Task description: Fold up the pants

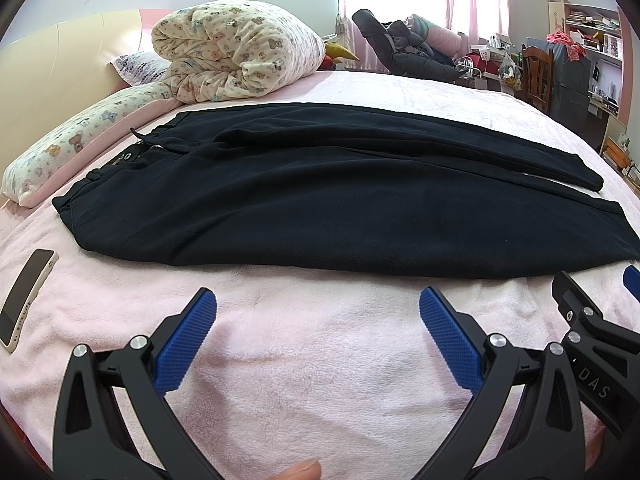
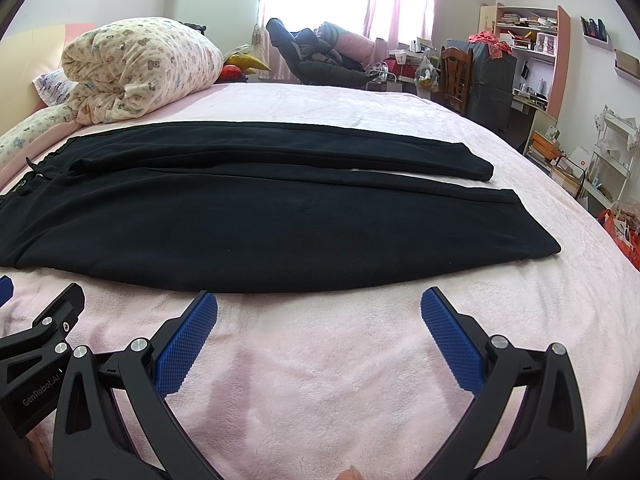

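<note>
Left wrist view: both hand-held grippers (image 1: 318, 320) (image 2: 319, 320) hover spread-fingered beside black pants (image 1: 320, 200).

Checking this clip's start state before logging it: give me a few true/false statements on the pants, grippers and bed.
1. The black pants lie flat on the pink bedsheet. True.
2. The left gripper is shut on a pant leg. False: open, holding nothing.
3. The right gripper is open, short of the pants. True.
4. A phone rests on the pants. False: it lies beside them.
</note>
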{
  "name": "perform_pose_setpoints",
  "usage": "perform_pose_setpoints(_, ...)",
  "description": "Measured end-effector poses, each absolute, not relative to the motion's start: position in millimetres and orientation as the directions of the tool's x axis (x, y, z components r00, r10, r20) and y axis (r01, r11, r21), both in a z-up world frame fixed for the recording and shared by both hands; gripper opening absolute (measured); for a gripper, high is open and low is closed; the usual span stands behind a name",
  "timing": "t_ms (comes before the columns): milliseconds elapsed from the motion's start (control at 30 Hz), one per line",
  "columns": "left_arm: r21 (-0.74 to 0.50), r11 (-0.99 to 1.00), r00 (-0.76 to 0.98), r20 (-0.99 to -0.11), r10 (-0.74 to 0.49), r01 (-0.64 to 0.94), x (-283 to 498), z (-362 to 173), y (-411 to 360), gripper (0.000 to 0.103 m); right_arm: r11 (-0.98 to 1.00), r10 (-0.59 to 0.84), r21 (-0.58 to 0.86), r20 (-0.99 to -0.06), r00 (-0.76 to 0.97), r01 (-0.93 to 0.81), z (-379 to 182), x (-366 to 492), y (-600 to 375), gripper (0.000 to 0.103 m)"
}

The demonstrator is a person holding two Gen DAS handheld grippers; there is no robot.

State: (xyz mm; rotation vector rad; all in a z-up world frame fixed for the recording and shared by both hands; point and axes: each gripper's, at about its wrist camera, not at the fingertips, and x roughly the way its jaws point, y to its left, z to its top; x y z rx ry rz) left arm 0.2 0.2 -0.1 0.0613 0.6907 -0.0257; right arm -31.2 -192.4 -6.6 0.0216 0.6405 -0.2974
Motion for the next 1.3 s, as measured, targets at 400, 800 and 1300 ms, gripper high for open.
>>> perform_pose_setpoints(400, 0.047, 0.998, 0.77, -0.638, -0.004, 0.044, 0.2, -0.1, 0.2, 0.101, 0.957, -0.267, -0.072, -0.592, 0.761, 0.28, -8.4, -31.0, -193.9, 0.102)
perform_pose_setpoints(800, 0.047, 0.998, 0.769, -0.639, -0.004, 0.045, 0.3, -0.2, 0.2, 0.101, 0.958, -0.265, -0.069, -0.591, 0.762, 0.279, -8.3, -29.0, -193.1, 0.102)
perform_pose_setpoints(1300, -0.073, 0.989, 0.818, -0.555, -0.148, 0.129, 12.4, 42.0, -4.6, 0.101, 0.977, 0.064, 0.211, -0.33, 0.942, 0.008, 56.5, -40.4, -260.0, 0.102)
